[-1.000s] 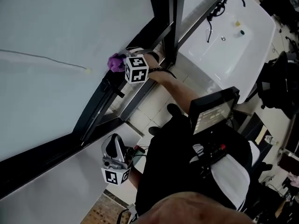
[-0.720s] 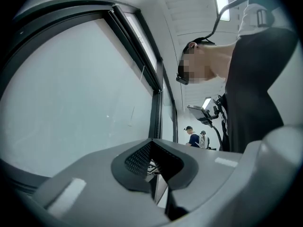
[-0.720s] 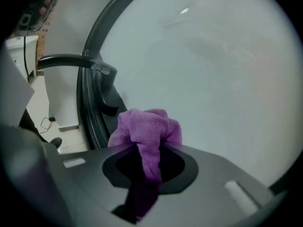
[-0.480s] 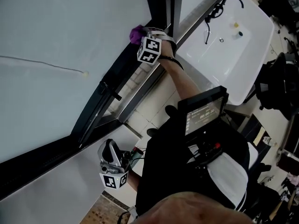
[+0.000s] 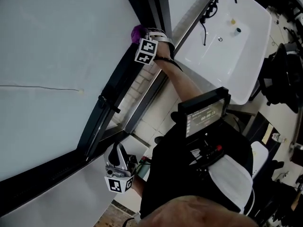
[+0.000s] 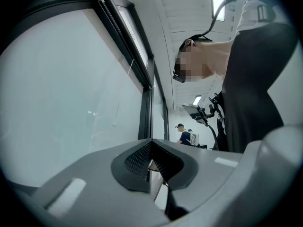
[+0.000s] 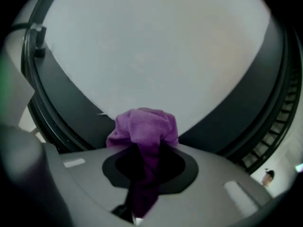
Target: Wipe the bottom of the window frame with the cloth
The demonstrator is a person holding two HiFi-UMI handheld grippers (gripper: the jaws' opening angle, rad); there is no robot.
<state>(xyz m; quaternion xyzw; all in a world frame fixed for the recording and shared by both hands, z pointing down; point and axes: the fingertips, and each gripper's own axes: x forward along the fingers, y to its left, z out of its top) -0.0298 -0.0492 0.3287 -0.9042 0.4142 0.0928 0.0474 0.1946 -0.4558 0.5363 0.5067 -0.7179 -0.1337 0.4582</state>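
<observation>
Right gripper (image 5: 143, 35) pinching purple cloth (image 7: 142, 127) at window frame (image 5: 124, 67), near corner

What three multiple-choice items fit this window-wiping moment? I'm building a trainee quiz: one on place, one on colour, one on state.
1. Where is the cloth?
A. Lying in a bucket
B. In the right claw, at the window frame
C. Folded on a shelf

2. What colour is the cloth?
A. Purple
B. Yellow
C. White

3. How is the left claw?
A. Shut on the cloth
B. Wide open around a bottle
C. Shut, holding nothing

Answers:
1 B: the cloth bunches out of the right claw in front of the dark frame.
2 A: it shows purple in the head and right gripper views.
3 C: the left gripper view shows its pads together with nothing between them.
</observation>
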